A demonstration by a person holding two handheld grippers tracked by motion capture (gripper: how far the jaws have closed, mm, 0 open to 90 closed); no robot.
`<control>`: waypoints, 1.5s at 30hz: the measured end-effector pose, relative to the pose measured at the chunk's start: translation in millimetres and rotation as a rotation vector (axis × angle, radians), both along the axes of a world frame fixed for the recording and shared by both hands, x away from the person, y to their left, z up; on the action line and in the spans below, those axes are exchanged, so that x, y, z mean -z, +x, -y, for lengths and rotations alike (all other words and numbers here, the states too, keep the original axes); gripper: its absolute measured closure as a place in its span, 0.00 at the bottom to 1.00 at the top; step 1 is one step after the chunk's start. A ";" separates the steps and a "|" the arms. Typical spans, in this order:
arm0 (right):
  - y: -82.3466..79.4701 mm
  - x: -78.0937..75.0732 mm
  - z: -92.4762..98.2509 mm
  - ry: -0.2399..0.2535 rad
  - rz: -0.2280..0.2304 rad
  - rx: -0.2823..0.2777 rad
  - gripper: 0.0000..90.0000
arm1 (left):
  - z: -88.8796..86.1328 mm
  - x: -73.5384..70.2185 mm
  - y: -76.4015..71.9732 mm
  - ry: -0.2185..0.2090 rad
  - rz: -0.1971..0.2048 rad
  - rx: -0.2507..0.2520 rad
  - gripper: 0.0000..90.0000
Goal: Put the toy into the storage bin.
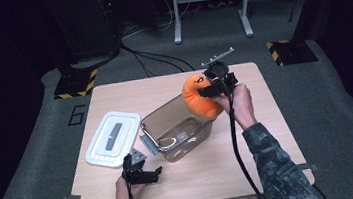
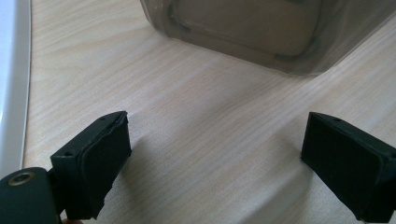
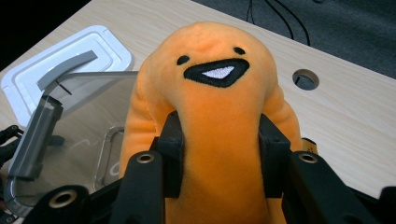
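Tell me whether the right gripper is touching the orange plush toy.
Touching. The right gripper view shows the right gripper with both black jaws pressing into the orange plush toy, denting its fabric.

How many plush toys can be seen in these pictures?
1. The orange toy is held in the right gripper, at the far rim of the clear box.

The table (image 1: 183, 179) is light wood and stands on grey carpet (image 1: 332, 112). Beyond the table, a white metal frame (image 1: 209, 5) stands among black cables (image 1: 152, 57). Yellow-black striped bases (image 1: 76, 83) flank its far corners. The surroundings are dark.
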State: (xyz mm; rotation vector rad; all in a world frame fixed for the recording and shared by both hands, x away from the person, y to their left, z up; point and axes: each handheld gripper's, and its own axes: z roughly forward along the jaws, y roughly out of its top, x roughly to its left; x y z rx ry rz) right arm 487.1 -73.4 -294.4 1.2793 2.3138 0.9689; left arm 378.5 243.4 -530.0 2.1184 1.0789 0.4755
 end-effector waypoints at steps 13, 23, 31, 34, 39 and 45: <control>5.0 7.2 -20.7 0.005 -0.011 -0.015 0.67 | -0.1 -0.1 0.0 0.001 0.000 0.002 0.09; 8.0 12.2 -30.2 0.007 -0.019 -0.023 0.67 | -0.2 -0.1 0.1 0.003 0.002 0.003 0.09; 9.1 15.5 -40.3 -0.007 -0.017 -0.027 0.67 | -0.2 -0.2 -0.1 0.005 0.003 0.003 0.09; 9.3 16.6 -43.8 -0.013 -0.016 -0.032 0.67 | 0.1 0.0 -0.4 -0.002 -0.001 0.000 0.09; 8.8 18.1 -49.8 -0.023 -0.009 -0.026 0.67 | 0.2 0.0 -0.4 -0.003 -0.001 0.000 0.09; 8.5 20.4 -54.6 -0.033 -0.008 -0.023 0.67 | 0.1 0.0 -0.4 -0.002 -0.001 0.000 0.09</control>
